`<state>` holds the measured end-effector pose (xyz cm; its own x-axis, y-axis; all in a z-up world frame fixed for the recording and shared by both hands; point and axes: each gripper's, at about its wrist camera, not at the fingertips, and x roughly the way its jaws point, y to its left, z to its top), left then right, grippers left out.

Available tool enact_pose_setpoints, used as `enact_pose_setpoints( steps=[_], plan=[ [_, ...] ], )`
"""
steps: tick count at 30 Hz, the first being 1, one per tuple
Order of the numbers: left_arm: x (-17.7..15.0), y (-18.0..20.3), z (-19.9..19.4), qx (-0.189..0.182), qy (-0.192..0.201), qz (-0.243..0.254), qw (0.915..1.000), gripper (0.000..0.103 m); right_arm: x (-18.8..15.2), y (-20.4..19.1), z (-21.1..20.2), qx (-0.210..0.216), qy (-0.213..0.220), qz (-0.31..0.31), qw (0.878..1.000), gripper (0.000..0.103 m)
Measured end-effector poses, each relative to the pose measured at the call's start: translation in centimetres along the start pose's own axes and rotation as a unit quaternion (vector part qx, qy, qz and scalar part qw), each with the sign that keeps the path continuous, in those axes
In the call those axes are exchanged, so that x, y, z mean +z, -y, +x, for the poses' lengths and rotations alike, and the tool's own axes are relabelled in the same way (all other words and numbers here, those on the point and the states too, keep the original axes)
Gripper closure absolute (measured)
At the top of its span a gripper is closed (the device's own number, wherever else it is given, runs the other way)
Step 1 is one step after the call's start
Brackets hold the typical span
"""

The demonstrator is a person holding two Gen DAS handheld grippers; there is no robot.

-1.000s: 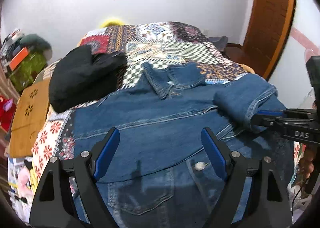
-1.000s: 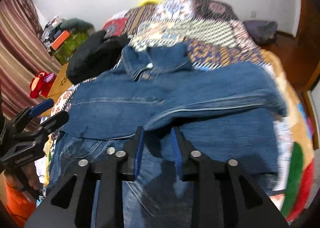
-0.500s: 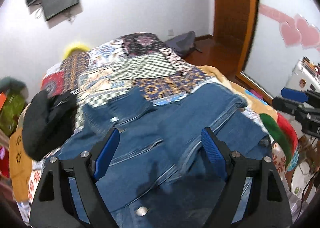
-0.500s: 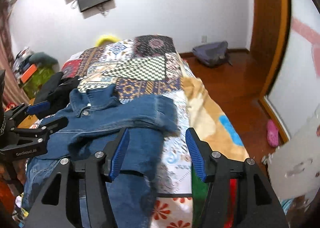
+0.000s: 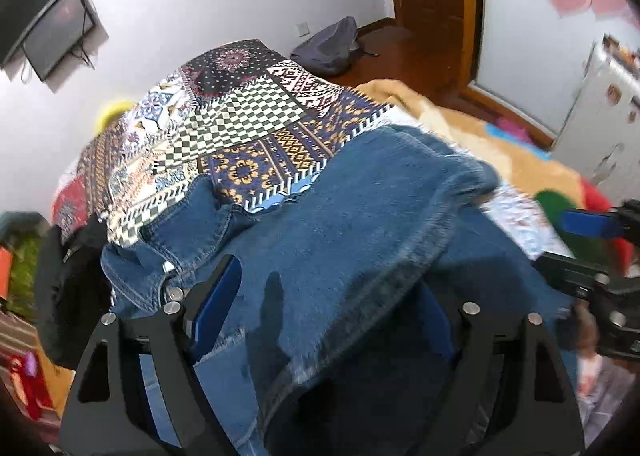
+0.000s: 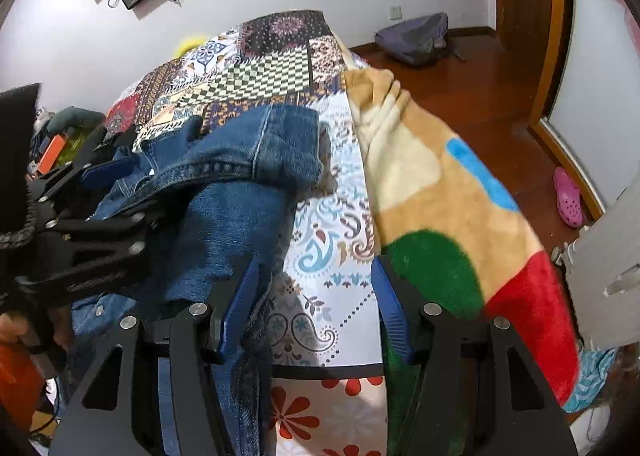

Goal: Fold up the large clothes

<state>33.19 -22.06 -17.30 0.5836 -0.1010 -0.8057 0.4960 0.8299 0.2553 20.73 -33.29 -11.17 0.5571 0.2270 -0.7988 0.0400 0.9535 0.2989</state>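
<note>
No text, label, brand or number could be read in either view. The body of the left gripper [image 6: 96,280], seen from the right wrist, carried a faint raised marking, but it was too blurred and dark to make out. The white fridge [image 5: 600,103] in the left wrist view bore small stickers or magnets, and they were too small to show any words. The denim jacket [image 5: 360,215] showed no legible tag.
</note>
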Motion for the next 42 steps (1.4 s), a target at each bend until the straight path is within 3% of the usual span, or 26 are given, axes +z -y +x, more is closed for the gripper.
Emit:
enact_pose_setpoints(
  steps=[5,8,12,16,19,21,24,26,29,31,35,39,42],
  plan=[
    [0.5,-0.6,0.3,-0.029,0.008,-0.016,0.9994,0.078,0.1,-0.1,0.1,0.001,-0.005,-0.012,1.0,0.044],
    [1.3,-2.1,-1.6,-0.018,0.052,-0.046,0.9974,0.091,0.1,-0.4,0.2,0.002,-0.011,-0.02,1.0,0.044],
    [1.4,-6.0,-4.9,-0.011,0.096,-0.101,0.9902,0.094,0.3,-1.0,0.5,0.002,-0.02,-0.034,0.999,0.044],
    [-0.5,-10.8,-8.4,0.027,0.135,-0.142,0.9803,0.095,0.8,-2.0,0.5,-0.005,-0.033,-0.059,0.998,0.044],
    [-3.8,-13.9,-9.4,0.04,0.138,-0.18,0.973,0.095,1.5,-2.9,-0.6,-0.011,-0.014,-0.069,0.997,0.044],
    [-6.4,-15.4,-8.4,0.042,0.113,-0.199,0.9725,0.094,1.9,-3.5,-1.1,-0.003,0.0,-0.067,0.998,0.044],
    [-10.8,-16.4,-5.5,0.051,0.042,-0.221,0.9731,0.088,2.0,-4.9,-1.0,0.005,0.001,-0.071,0.997,0.044],
    [-13.5,-17.0,-3.5,0.054,-0.008,-0.241,0.969,0.065,1.6,-5.7,-0.4,0.001,-0.004,-0.078,0.997,0.044],
    [-16.3,-17.8,-2.4,0.046,-0.032,-0.271,0.9609,0.04,1.1,-6.5,0.4,-0.013,-0.016,-0.092,0.995,0.044],
    [-17.0,-17.9,-2.0,0.045,-0.043,-0.28,0.958,0.033,0.8,-6.9,0.7,-0.021,-0.023,-0.095,0.995,0.044],
    [-15.9,-17.5,-1.4,0.045,-0.061,-0.255,0.964,0.03,0.8,-7.2,0.4,-0.02,-0.023,-0.086,0.996,0.044],
    [-13.3,-16.5,0.0,0.069,-0.066,-0.185,0.9782,0.018,1.1,-7.7,-0.1,-0.019,-0.014,-0.084,0.996,0.044],
    [-12.2,-16.0,1.6,0.083,-0.081,-0.139,0.9835,0.017,1.2,-8.0,-0.1,-0.018,-0.013,-0.085,0.996,0.044]
  ],
)
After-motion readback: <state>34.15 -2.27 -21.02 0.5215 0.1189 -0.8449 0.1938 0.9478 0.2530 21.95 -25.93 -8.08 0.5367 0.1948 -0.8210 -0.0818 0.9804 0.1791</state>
